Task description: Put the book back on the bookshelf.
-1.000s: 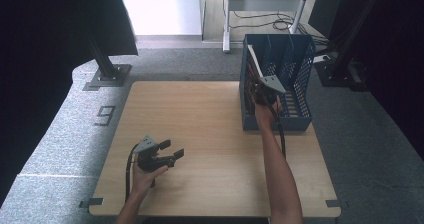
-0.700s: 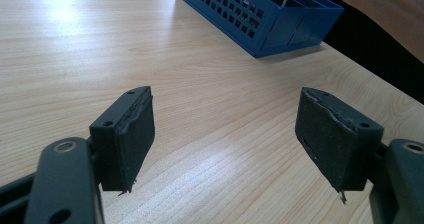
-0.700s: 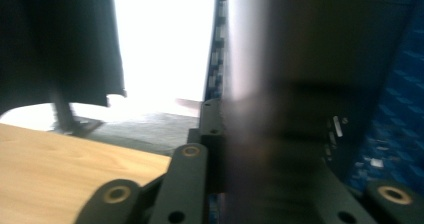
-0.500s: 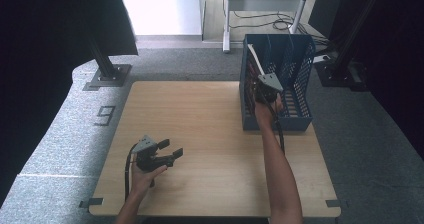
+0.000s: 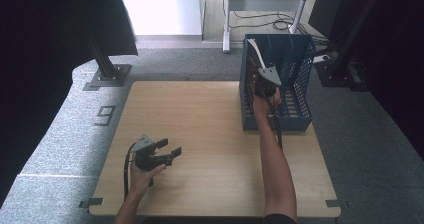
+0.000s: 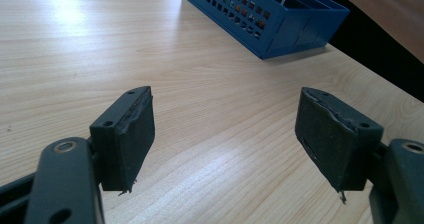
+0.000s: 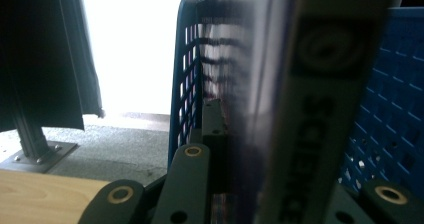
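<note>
At the far right of the surface (image 5: 210, 119) stands a blue basket (image 5: 300, 69) with slotted walls, its long side running away from the person. Inside it, the right claw (image 5: 264, 69) reaches in from the near end, the forearm stretched out over the wood behind it. Its jaws have just been closing and now clamp a book (image 7: 310, 109) between them: the right gripper view looks straight along the book's spine, where large letters run lengthwise and a round mark sits above them, with the left jaw pressed flat against the cover. The book stands upright against the basket's left wall (image 7: 187, 84), and its pale top edge (image 5: 255, 46) pokes above the rim in the high view. How far down it sits I cannot tell.

Near the front left of the surface, well apart from the basket, the left claw (image 5: 169, 150) rests low over the bare wood, pointing toward the right. Its jaws stand wide, with nothing between them; the left gripper view shows both worn black pads (image 6: 131, 134) and plain wood grain in the gap, the basket beyond at the top.
</note>
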Demonstrator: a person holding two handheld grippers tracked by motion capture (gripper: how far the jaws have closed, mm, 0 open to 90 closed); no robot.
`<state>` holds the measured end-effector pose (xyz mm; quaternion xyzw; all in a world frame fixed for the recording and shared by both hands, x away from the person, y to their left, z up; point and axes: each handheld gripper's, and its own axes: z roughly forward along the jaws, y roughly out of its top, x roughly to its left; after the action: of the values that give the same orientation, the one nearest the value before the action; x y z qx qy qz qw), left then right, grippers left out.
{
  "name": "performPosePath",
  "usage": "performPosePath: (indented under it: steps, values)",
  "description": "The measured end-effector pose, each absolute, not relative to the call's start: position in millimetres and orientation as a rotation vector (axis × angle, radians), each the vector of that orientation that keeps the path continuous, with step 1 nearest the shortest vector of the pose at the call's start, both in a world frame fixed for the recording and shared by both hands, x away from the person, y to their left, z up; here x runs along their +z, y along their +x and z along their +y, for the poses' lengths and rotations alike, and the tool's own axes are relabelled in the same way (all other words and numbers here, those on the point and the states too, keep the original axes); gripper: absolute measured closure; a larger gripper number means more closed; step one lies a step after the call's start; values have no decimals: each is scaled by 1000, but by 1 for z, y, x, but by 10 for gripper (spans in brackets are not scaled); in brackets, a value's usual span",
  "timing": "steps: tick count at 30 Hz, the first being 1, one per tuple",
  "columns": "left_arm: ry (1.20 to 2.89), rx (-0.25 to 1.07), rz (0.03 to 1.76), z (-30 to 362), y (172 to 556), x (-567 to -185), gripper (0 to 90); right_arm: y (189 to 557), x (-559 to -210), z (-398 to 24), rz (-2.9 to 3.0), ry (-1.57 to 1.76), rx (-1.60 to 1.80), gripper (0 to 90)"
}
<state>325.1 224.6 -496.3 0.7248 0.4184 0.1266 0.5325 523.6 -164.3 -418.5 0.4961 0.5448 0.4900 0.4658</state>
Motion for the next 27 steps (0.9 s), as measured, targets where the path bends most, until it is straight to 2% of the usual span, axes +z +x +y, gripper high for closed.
performPosePath:
  steps: [10, 16, 17, 27]
  values:
    - [1712, 311, 1013, 231, 326, -495, 236, 535, -431, -149, 1358, 1167, 1187, 809]
    - [1712, 315, 1003, 230, 324, -494, 238, 529, -427, -144, 1405, 1121, 1207, 754]
    - [1712, 315, 999, 228, 323, -493, 238, 527, -423, -144, 1427, 1110, 1234, 714]
    - [1720, 314, 974, 225, 319, -488, 238, 515, -420, -146, 1480, 1081, 1252, 586]
